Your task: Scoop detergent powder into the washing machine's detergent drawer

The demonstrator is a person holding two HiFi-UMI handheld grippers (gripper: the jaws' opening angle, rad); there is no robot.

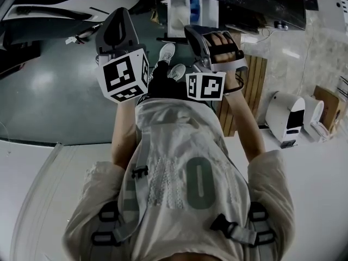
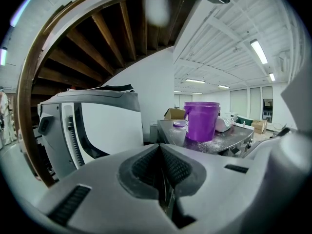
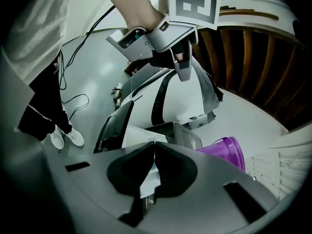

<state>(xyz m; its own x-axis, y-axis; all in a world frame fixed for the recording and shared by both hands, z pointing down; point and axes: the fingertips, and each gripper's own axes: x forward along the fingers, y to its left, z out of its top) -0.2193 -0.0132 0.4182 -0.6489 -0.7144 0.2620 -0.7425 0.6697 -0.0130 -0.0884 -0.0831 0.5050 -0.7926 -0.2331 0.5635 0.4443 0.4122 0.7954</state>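
Observation:
In the head view a person holds both grippers up in front of the chest. My left gripper (image 1: 116,25) is shut with nothing in it. My right gripper (image 1: 198,39) is shut and empty as well. A purple bucket (image 2: 201,121) stands upright on a dark table (image 2: 229,141) dusted with white powder, well beyond the left jaws (image 2: 159,149). The right gripper view shows the same purple bucket (image 3: 225,153) past the shut right gripper (image 3: 154,145), with the left gripper (image 3: 183,72) hanging above it. No scoop or detergent drawer can be made out.
A large white machine body (image 2: 92,126) with dark trim stands left of the table, under a curved wooden-ribbed structure (image 2: 97,38). A cardboard box (image 2: 174,113) sits behind the bucket. White appliances (image 1: 285,116) and a wooden slatted board (image 1: 253,86) lie on the floor at the right.

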